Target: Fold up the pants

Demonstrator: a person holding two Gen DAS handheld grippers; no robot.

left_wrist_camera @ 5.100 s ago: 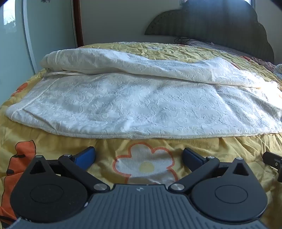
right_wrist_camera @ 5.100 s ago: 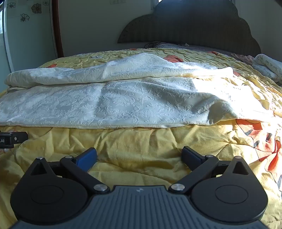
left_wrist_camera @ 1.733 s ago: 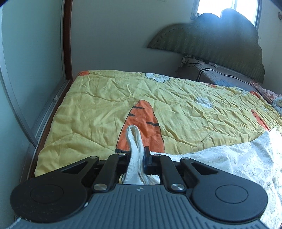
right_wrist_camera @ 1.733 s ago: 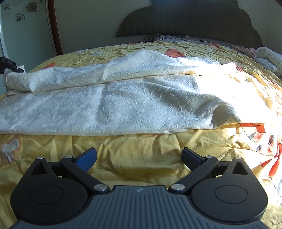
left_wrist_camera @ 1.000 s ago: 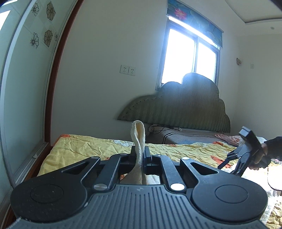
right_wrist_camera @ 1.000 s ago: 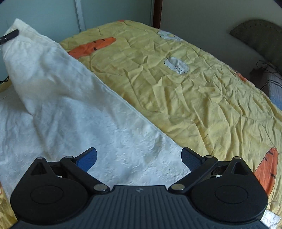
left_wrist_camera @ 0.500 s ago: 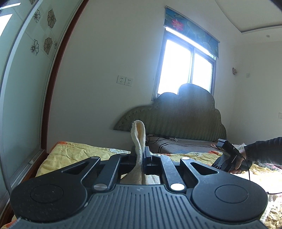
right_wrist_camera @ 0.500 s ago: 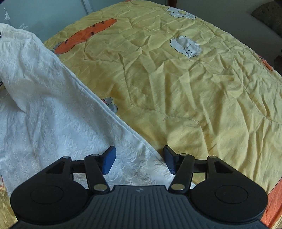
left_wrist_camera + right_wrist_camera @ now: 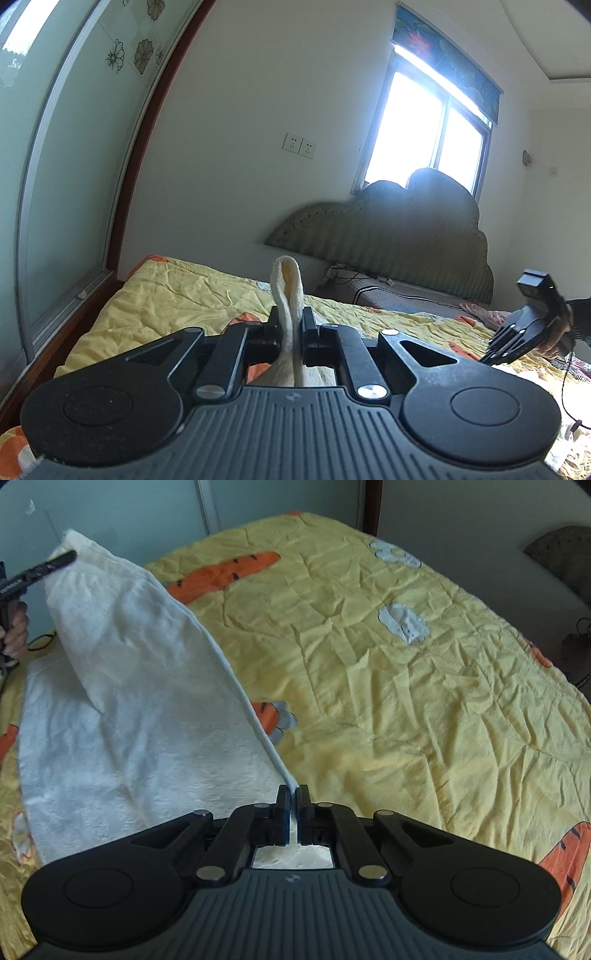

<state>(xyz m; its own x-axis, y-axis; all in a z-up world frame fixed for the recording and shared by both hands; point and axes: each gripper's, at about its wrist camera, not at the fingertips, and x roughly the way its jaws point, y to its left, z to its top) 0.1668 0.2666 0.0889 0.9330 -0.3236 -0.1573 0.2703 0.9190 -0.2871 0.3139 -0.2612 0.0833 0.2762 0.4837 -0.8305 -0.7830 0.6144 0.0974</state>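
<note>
The white pants (image 9: 122, 709) are partly lifted off the bed (image 9: 406, 701), stretched between the two grippers. The left gripper (image 9: 291, 332) has its fingers (image 9: 274, 325) pressed close on a fold of the cloth; a loop of the fabric stands up above the fingertips and the rest drops out of sight beneath the tool. It points nearly level, toward the headboard (image 9: 399, 236) and the bright window (image 9: 424, 136) above it.

The right gripper (image 9: 292, 812) tilts down at the bed. Its fingers (image 9: 282, 812) have just been closing and now pinch the hem edge of the pants, which runs as a taut white line from the fingertips up and to the left. At the far end of that line, in the right wrist view, the left gripper's tip clamps the top corner of the cloth, with a hand (image 9: 14, 631) gripping its handle below.

Between the two grips the fabric hangs as a slanted sheet, its lower part resting on the yellow quilt with the orange carrot prints (image 9: 225, 572). In the left wrist view the right gripper shows at the right edge, held by a dark-sleeved hand, above the quilt.
</note>
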